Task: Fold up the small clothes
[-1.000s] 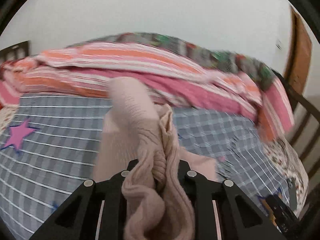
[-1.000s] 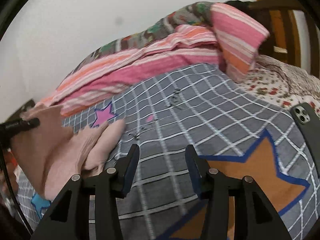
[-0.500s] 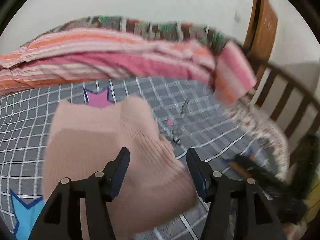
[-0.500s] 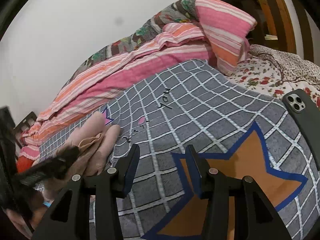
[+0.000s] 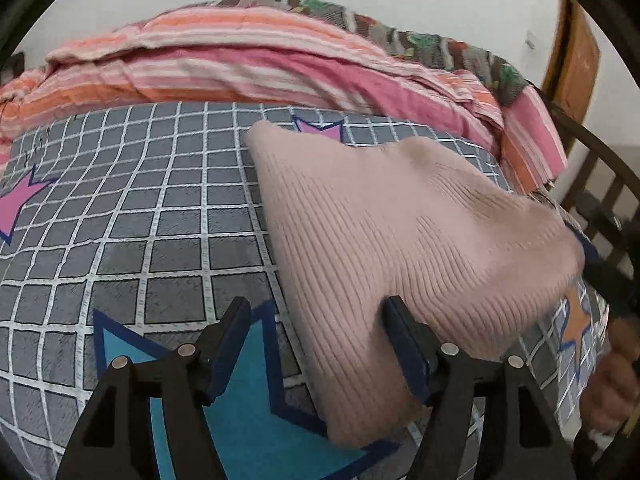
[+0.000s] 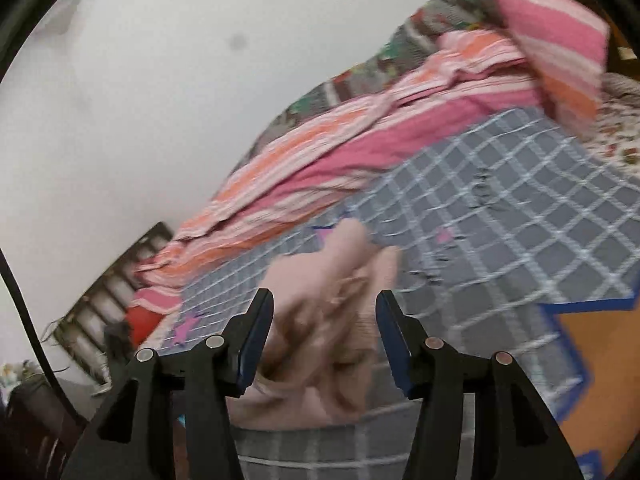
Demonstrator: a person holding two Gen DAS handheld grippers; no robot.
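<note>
Both jaw pairs are opening, unclenched: left gripper [image 5: 316, 336] straddles the pink ribbed sweater's [image 5: 400, 232] near edge, right gripper [image 6: 324, 328] faces it, likely for regrasping

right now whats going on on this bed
A person with a gripper in each hand is folding a pink ribbed knit garment on a grey checked bedsheet. The left gripper has its jaws opening, not pressing the knit lying between them. The right gripper, jaws also opening, is aimed at the bunched end, with nothing gripped.
</note>
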